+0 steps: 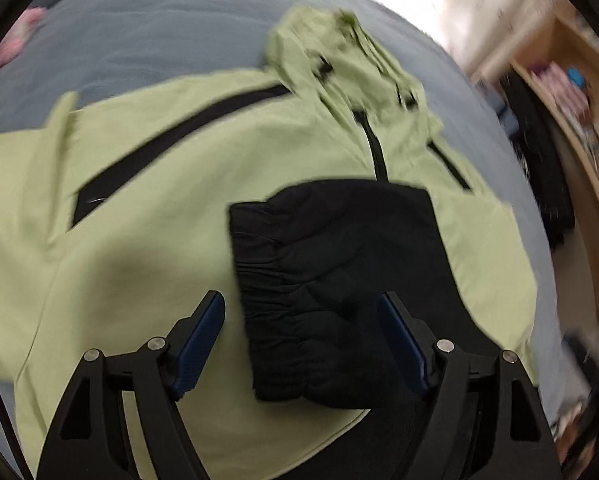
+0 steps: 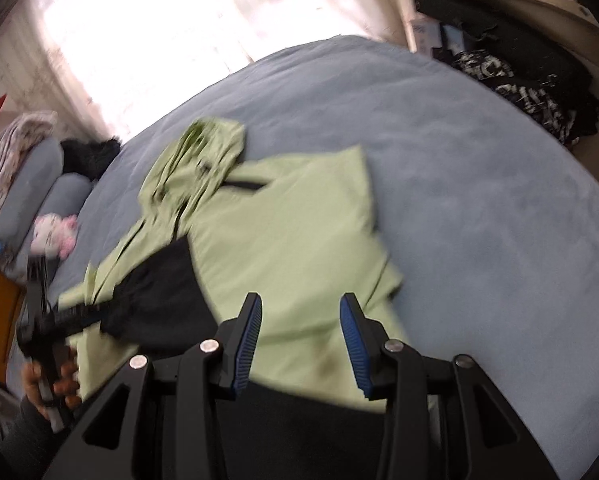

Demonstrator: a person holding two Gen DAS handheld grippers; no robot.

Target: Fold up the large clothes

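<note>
Half the jacket [image 1: 147, 216] blurred — hem cut off

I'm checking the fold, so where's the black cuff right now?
In the left wrist view, the black cuff lies on the green jacket, low centre, below its zipper.

Left gripper [image 1: 301, 316] angled steeply down over the jacket [image 1: 147, 208], 2 jaws spread wide, gripping nothing. Right gripper [image 2: 300, 320] likewise tilted down above it, half-open, empty.
</note>
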